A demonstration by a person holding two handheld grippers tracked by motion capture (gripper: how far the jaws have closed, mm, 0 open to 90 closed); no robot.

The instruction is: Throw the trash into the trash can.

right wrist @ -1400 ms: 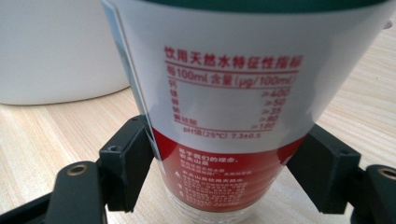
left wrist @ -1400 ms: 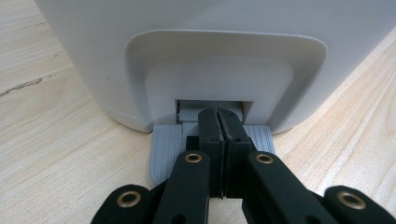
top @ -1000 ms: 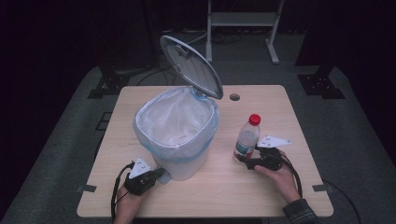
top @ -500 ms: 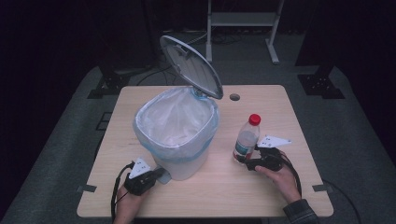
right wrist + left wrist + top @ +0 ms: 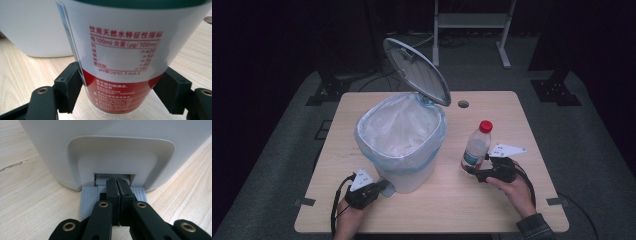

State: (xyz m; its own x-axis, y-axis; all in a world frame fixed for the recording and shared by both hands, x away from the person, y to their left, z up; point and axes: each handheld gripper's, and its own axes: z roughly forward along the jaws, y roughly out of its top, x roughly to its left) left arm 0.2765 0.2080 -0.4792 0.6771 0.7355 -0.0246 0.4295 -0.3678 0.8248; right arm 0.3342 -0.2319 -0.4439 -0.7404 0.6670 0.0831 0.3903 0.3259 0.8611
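Your white pedal bin [image 5: 404, 150], centre of the high view on the wooden table [image 5: 522, 125], carries a translucent liner with a blue edge; its lid [image 5: 416, 71] stands raised. Count: one bin, one clear bottle [image 5: 475, 148] with red cap and red-and-white label, two grippers. Your left gripper [image 5: 117, 191], jaws pressed together, bears on the grey pedal [image 5: 88, 201]. Your right gripper [image 5: 117, 90] has its jaws against both sides of the upright bottle, right of centre. Nothing has shifted since the earlier frames
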